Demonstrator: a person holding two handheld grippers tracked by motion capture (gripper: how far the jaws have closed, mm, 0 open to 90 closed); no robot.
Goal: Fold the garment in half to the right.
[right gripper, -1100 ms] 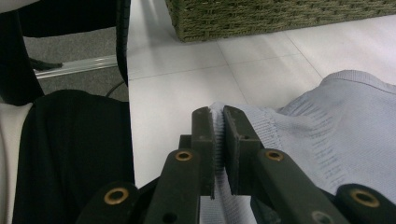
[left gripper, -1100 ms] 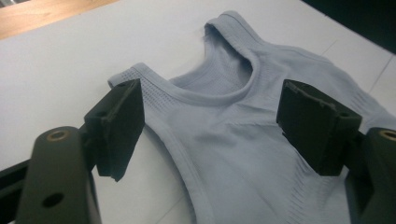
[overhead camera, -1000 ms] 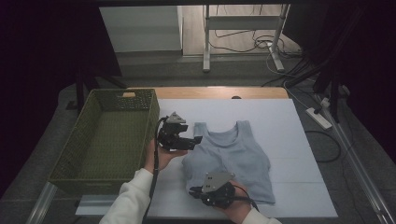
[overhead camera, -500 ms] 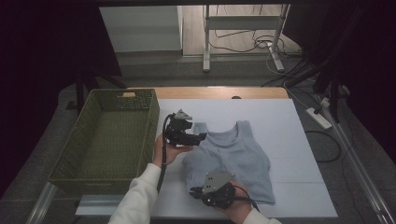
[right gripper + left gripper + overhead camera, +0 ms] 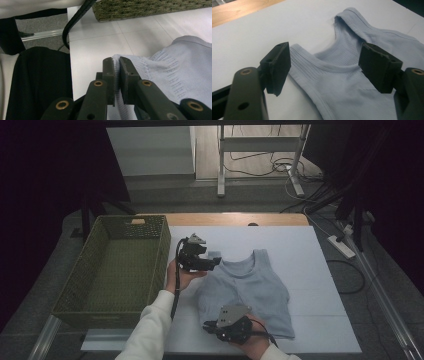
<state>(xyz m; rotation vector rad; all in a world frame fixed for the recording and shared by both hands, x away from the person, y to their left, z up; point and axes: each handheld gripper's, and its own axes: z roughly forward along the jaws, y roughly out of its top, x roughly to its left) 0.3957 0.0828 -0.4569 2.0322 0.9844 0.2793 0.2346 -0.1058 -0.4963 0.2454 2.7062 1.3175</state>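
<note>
Pale blue knit tank top (image 5: 250, 287) lies flat at frame centre on white table (image 5: 325, 270), long axis vertical, straps up, hem down. Right gripper (image 5: 212, 325) clamped on lower-left hem corner. Left gripper (image 5: 216, 262) at upper-left strap, jaws apart, just been closing slightly, nothing pinched. Green woven basket (image 5: 120, 265) at left.

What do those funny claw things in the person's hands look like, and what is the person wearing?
Each gripper is black with two flat, blocky jaws on arms dotted with brass-coloured rivets. The left gripper and the right gripper each carry a grey three-cornered plate on top, and a black cable trails back from each. The pads are dark and squarish. The person wears a white long sleeve.
</note>
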